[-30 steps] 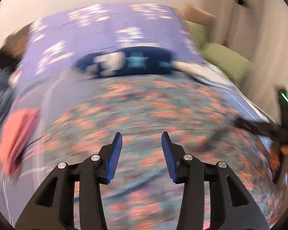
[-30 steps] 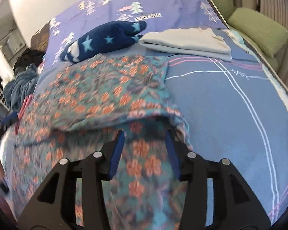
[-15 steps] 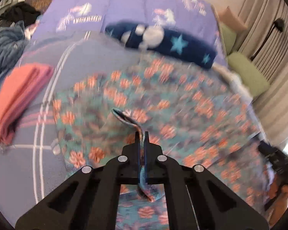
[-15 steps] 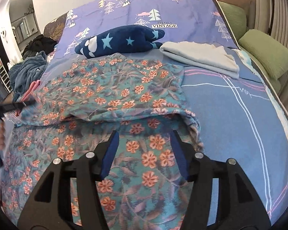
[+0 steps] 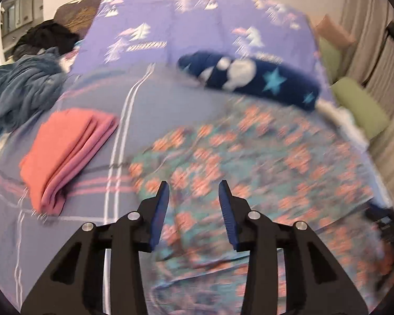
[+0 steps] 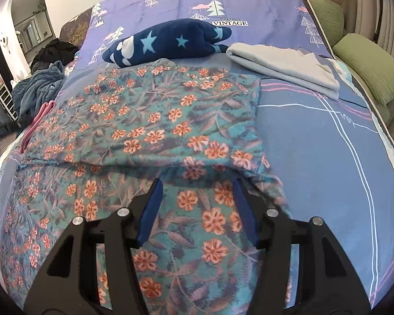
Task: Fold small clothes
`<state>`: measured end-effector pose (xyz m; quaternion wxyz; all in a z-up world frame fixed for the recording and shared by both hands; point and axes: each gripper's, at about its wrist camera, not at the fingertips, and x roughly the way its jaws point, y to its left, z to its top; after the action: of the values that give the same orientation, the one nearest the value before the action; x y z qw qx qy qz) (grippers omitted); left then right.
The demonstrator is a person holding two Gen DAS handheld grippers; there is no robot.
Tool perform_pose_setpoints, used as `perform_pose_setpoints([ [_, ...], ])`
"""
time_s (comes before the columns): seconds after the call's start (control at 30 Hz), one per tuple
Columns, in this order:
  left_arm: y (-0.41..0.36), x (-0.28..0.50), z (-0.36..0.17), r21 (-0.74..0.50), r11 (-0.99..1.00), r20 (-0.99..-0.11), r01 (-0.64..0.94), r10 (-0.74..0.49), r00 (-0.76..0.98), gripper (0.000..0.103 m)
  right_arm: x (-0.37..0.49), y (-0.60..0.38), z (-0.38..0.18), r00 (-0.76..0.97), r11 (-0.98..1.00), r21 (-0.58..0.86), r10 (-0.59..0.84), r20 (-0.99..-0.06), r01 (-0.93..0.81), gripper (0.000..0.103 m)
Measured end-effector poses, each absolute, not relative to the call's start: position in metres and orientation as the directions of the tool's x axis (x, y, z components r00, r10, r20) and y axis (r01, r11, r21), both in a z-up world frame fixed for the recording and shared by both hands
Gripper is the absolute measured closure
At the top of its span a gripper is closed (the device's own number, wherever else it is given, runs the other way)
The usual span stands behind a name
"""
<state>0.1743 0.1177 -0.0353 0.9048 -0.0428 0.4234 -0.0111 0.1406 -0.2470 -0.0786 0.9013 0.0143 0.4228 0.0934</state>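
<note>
A teal garment with orange flowers lies spread on the bed, its far half folded over toward me. In the left wrist view the same floral garment is blurred by motion. My left gripper hovers over its near left edge; its jaws are opening and nothing is between them. My right gripper stands open just above the garment's near part, by the fold's edge, with only flat cloth below it. The other gripper shows at the right edge of the left wrist view.
A folded pink and coral garment lies left of the floral one. A navy star-patterned plush and a folded pale grey cloth rest further back. Blue clothes are heaped at far left. Green cushions line the right side.
Half a second ago my left gripper was shut on a pinch of the floral cloth; now it has let go and stands open. My right gripper opened a little wider and stayed in place.
</note>
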Motion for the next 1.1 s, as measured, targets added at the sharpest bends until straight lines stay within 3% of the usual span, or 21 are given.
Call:
perform_pose_setpoints([
  [0.1,0.127,0.167,-0.041,-0.111,0.994,-0.769,-0.026,-0.069,0.636,0.063,0.131,-0.252,-0.071,0.634,0.981,0.103,0.186,-0.750,-0.166,0.046],
  [0.23,0.122,0.155,-0.027,-0.165,0.986,-0.720,0.026,-0.138,0.680,0.061,0.119,-0.263,-0.046,0.702,0.973,0.175,0.232,-0.674,-0.153,0.069],
  [0.3,0.114,0.155,-0.031,-0.190,0.980,-0.722,0.060,-0.181,0.668,0.054,0.124,-0.266,-0.037,0.721,0.960,0.231,0.273,-0.637,-0.160,0.070],
  [0.37,0.102,0.161,-0.048,-0.151,0.987,-0.762,0.057,-0.152,0.629,0.050,0.137,-0.265,-0.040,0.706,0.954,0.247,0.293,-0.645,-0.171,0.072],
  [0.43,0.093,0.164,-0.070,-0.083,0.995,-0.791,0.053,-0.098,0.604,0.048,0.159,-0.267,-0.065,0.661,0.985,0.149,0.168,-0.731,-0.085,0.074],
  [0.47,0.090,0.159,-0.071,-0.060,0.996,-0.775,0.061,-0.085,0.626,0.047,0.170,-0.274,-0.085,0.605,0.995,0.099,0.093,-0.791,-0.023,0.074],
  [0.57,0.089,0.150,-0.063,-0.044,0.997,-0.777,0.069,-0.077,0.625,0.046,0.164,-0.294,-0.086,0.623,0.976,0.219,0.183,-0.760,-0.020,0.074],
  [0.63,0.093,0.144,-0.057,-0.054,0.996,-0.770,0.067,-0.084,0.632,0.046,0.158,-0.301,-0.074,0.643,0.966,0.259,0.211,-0.736,-0.020,0.064],
  [0.77,0.106,0.154,-0.030,-0.075,0.996,-0.725,0.055,-0.092,0.683,0.044,0.172,-0.308,-0.051,0.676,0.955,0.290,0.256,-0.691,-0.064,0.056],
  [0.97,0.099,0.238,-0.007,-0.181,0.980,-0.718,0.081,-0.188,0.670,0.041,0.270,-0.266,-0.024,0.609,0.913,0.322,0.408,-0.681,-0.252,0.054],
  [1.1,0.076,0.307,-0.020,-0.188,0.976,-0.762,0.112,-0.217,0.610,0.041,0.340,-0.219,-0.030,0.559,0.920,0.248,0.382,-0.736,-0.302,0.054],
])
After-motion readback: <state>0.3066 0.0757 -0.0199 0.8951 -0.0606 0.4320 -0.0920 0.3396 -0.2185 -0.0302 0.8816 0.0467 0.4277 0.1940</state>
